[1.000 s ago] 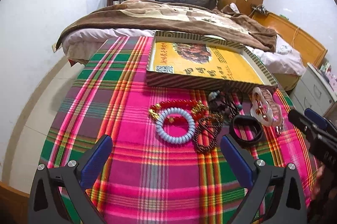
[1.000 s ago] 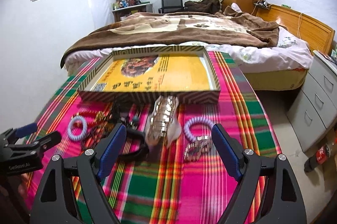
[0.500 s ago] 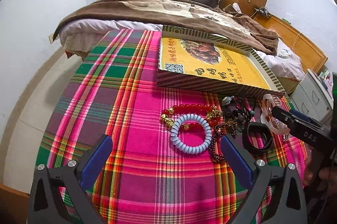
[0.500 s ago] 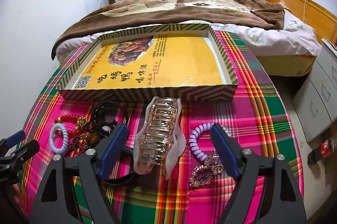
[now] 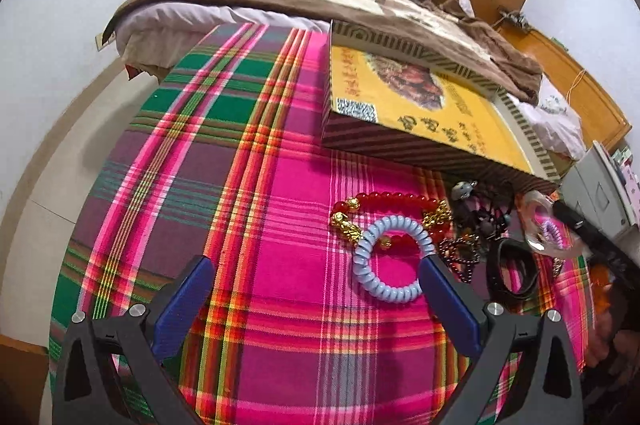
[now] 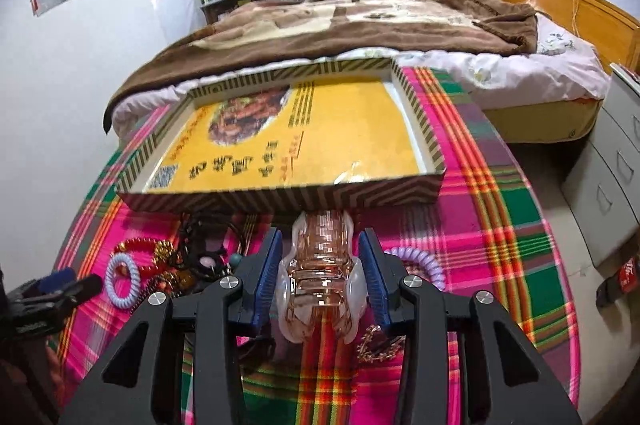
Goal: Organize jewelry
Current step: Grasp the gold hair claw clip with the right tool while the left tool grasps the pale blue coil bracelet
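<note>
While clamping clear hair claw point(image 6: 322, 281), right hand-held gripper point(image 6: 320, 275).

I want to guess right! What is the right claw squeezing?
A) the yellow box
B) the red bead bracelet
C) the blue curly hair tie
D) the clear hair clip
D: the right claw has both blue pads against the clear hair clip.

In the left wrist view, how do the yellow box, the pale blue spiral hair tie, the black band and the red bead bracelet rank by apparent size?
1. Yellow box, by far the largest.
2. Red bead bracelet and pale blue spiral hair tie: alike; the tie overlaps the bracelet and lies nearer, so unsure.
3. Black band, slightly smaller, partly at the distorted edge.
</note>
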Demonstrator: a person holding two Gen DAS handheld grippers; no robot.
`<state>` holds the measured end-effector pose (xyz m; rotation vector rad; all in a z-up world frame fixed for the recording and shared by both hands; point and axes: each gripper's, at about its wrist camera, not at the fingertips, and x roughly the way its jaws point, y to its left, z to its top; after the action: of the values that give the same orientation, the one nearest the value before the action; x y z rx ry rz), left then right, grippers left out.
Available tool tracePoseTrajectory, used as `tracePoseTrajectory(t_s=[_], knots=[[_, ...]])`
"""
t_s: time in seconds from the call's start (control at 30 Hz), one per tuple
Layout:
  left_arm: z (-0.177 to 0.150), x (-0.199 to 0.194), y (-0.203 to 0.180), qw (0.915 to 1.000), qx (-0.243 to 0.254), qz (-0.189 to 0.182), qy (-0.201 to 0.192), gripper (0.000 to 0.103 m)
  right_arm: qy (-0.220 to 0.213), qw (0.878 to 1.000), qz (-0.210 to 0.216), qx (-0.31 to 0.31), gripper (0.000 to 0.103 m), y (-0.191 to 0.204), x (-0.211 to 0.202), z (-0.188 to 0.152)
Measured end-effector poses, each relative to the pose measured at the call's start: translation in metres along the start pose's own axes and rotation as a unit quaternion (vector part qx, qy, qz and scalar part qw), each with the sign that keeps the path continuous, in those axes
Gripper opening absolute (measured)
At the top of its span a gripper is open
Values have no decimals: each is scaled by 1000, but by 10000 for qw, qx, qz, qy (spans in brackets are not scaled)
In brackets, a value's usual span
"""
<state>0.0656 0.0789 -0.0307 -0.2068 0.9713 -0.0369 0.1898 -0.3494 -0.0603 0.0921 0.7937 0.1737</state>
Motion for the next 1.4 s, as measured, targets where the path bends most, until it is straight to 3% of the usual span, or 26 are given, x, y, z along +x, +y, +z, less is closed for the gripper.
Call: tracePoseTrajectory(t_s=[0.17,0.2,0.53,0.63,0.67,0.7,0.87,0.93,1.27,1.33,1.37,1.4], knots=[[1,13,-12,9992,292,259,100,94,-126,9999,56,-15,36,0,-7,5],[2,14,-14,9990,331,275,100,91,-144,9999,59,-32,9,0,-8,5],[1,21,-25,9964,613,575,107,89,-89,9997,233,59,13,-14,-11,4],[-1,22,-28,9953,714,657,75,89,-175,9993,308,75,36,-17,-17,2],[-1,22,-28,9953,708,657,66,89,-165,9992,370,2,52,-16,-17,1],[-1,22,-28,9953,704,657,70,89,-121,9991,411,-47,58,-14,-15,1],[-2,21,-30,9951,758,632,43,82,64,9973,455,-565,59,2,-2,-3],[-2,19,-32,9951,773,623,29,74,126,9965,363,-747,59,6,3,-5],[-3,18,-34,9948,817,605,12,69,491,9933,165,-1031,59,4,23,-13],[-3,17,-36,9946,864,571,0,57,469,9936,120,-1022,52,3,22,-15],[-4,17,-38,9945,893,556,-14,53,460,9937,99,-1018,42,3,22,-16],[-4,16,-39,9944,911,538,-18,48,470,9938,110,-1003,42,3,21,-16]])
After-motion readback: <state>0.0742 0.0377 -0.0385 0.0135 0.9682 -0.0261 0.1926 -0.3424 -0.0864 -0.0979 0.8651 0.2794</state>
